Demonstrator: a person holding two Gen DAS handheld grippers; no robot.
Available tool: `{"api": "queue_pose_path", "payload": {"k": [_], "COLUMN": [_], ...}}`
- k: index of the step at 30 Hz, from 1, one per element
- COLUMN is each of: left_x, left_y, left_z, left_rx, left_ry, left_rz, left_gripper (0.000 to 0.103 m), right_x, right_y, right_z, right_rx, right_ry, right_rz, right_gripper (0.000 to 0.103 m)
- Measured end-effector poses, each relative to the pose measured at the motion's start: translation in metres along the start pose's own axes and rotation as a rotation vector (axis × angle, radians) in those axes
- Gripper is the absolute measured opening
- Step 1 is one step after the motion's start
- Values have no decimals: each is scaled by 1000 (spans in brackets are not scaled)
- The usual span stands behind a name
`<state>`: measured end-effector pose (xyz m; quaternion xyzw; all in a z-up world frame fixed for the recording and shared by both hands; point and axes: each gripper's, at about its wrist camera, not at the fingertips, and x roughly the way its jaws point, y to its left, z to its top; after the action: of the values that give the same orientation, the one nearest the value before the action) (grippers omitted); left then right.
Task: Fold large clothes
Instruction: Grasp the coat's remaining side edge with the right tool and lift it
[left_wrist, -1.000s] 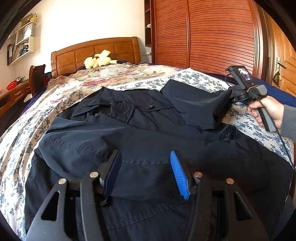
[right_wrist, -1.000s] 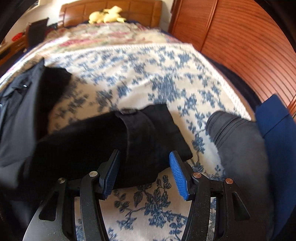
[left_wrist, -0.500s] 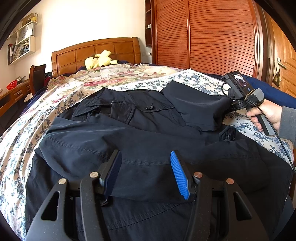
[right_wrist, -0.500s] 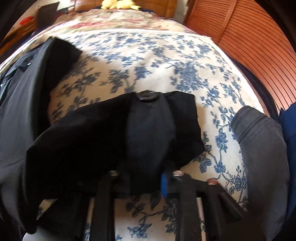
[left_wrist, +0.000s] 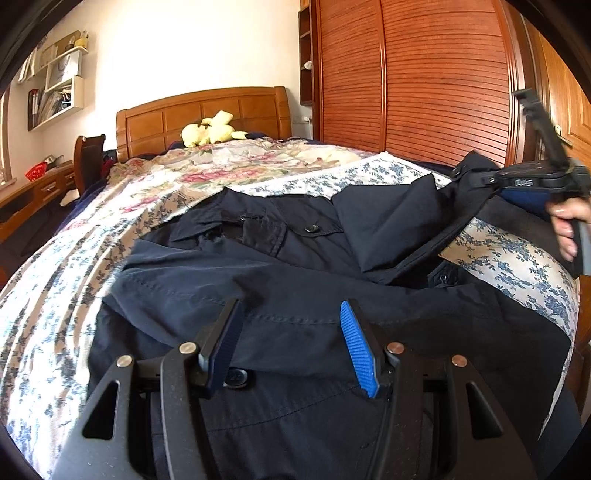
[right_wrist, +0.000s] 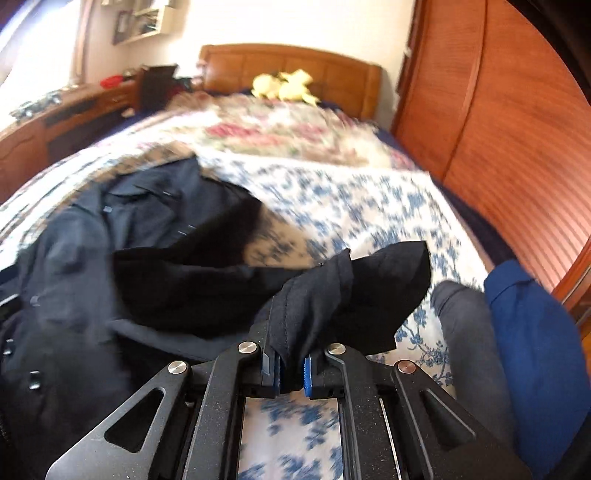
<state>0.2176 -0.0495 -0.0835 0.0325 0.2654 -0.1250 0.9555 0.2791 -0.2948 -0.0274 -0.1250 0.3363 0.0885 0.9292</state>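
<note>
A large dark navy jacket (left_wrist: 303, 280) lies spread on the bed, collar toward the headboard. My left gripper (left_wrist: 291, 339) is open and empty, just above the jacket's lower body. My right gripper (right_wrist: 290, 369) is shut on the end of the jacket's right sleeve (right_wrist: 332, 291) and holds it lifted off the bedspread. In the left wrist view the right gripper (left_wrist: 517, 181) is at the far right with the sleeve (left_wrist: 406, 218) stretched up to it.
The bed has a blue-flowered bedspread (left_wrist: 55, 295) and a wooden headboard (left_wrist: 207, 114) with a yellow plush toy (left_wrist: 210, 133). A grey garment (right_wrist: 469, 332) and a blue one (right_wrist: 532, 332) lie at the bed's right edge. A wooden wardrobe (left_wrist: 424, 81) stands to the right.
My right gripper closed on the sleeve end and lifted it up off the bedspread. The left gripper stayed open over the jacket, shifting slightly.
</note>
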Motion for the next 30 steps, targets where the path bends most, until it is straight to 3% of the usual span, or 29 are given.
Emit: {"api": "queue_pose_path", "payload": {"k": [5, 11, 30], "left_x": [-18, -31, -47], "left_y": [11, 20, 36], "left_z": [3, 2, 3], "left_rx": [-23, -32, -45], "left_ry": [-25, -33, -45], "left_rz": [16, 46, 83], "left_gripper": [54, 54, 54], "right_x": [-47, -74, -105], "right_y": [39, 74, 125], "right_z": [5, 7, 14], "right_rx": [-44, -95, -195], "right_ry": [-80, -130, -187], "right_rz": [34, 81, 155], "right_gripper": [5, 5, 5]}}
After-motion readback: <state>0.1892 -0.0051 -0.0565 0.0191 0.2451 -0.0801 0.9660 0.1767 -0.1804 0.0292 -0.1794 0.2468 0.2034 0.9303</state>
